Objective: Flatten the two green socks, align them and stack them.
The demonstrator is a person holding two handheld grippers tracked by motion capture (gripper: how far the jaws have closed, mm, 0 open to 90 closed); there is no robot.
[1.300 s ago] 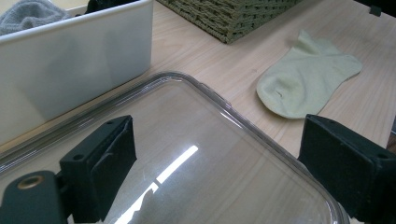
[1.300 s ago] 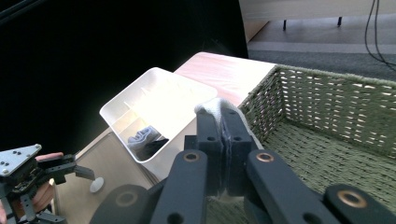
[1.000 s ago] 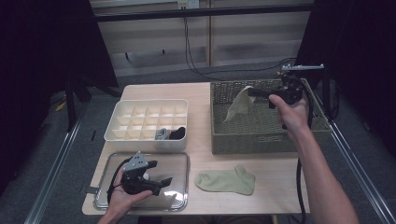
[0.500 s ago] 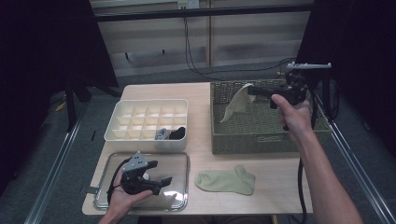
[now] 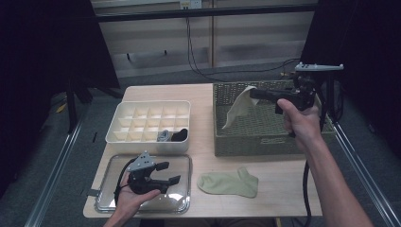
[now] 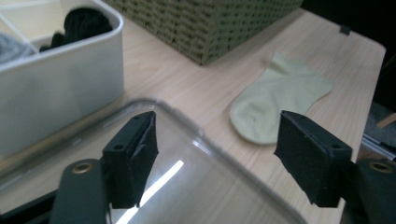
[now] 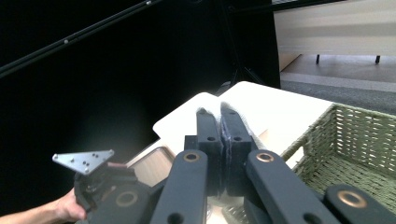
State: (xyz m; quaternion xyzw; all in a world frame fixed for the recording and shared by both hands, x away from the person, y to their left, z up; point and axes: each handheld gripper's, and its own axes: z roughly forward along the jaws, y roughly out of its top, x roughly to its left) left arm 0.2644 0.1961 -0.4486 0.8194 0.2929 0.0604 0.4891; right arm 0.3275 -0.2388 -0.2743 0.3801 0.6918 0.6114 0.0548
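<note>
Over the wicker basket (image 5: 265,127) my right gripper (image 5: 253,93) is raised and shut on a pale green sock (image 5: 239,111), which hangs from the jaws into the basket. In the right gripper view its jaws (image 7: 217,112) are pressed together, with pale cloth showing at their base. A second pale green sock (image 5: 229,183) lies flat on the table in front of the basket. My left gripper (image 5: 168,172) hovers over the clear tray (image 5: 182,205). Its jaws (image 6: 219,154) are open with nothing between them and have just been closing; the flat sock (image 6: 280,100) lies beyond them.
A white compartment box (image 5: 149,111) stands behind the tray, with a grey sock (image 5: 163,135) and a black sock (image 5: 179,135) in its front cells. Bare table shows between the tray, the box and the basket. Dark curtains and metal rails flank the table.
My right hand has lifted the hanging sock higher and a little to the right above the basket. The left hand has stayed over the tray.
</note>
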